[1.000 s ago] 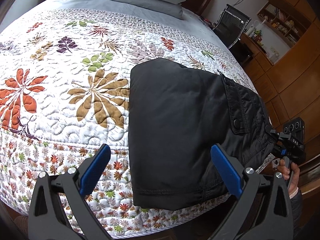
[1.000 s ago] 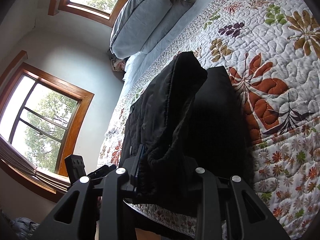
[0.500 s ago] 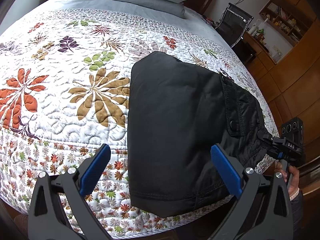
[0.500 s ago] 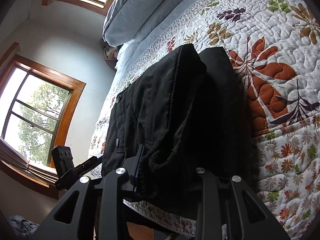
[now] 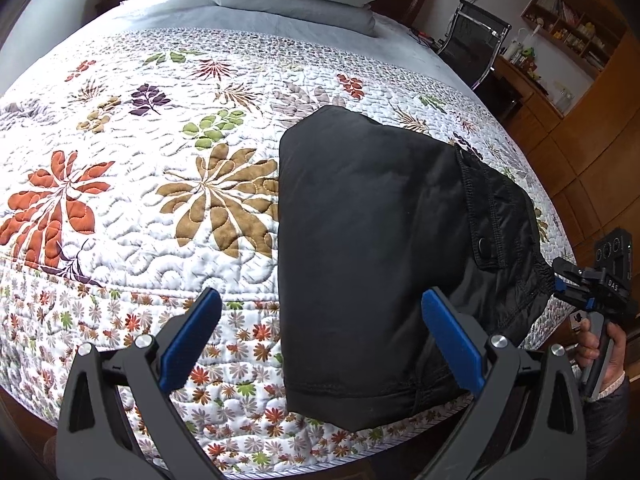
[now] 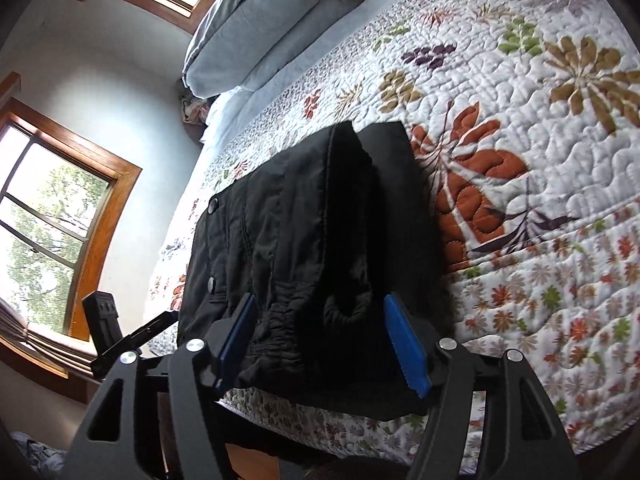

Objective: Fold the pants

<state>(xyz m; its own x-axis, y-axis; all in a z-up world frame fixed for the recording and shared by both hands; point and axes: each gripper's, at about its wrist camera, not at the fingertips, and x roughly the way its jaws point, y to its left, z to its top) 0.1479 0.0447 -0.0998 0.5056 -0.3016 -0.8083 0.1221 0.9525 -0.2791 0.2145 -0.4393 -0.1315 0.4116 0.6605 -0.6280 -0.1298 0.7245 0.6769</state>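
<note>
While the black pants (image 5: pixel 372 264) lie folded at the bed's (image 5: pixel 132 208) near edge, hems hanging just over it, your right claw (image 6: pixel 324 340) has just been opening: its pads straddle the bunched waistband without pressing it. Your left claw (image 5: pixel 320 340) gapes wide and empty, hovering over the pants' hem end. The bundle's long axis runs away from the edge, so I judge the right claw nearer for any tidying.

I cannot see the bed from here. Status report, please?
Left gripper open, empty. Right gripper jaws just opened, waistband between them, unpinched. Black pants folded on quilt at bed edge. Nothing in the way.
</note>
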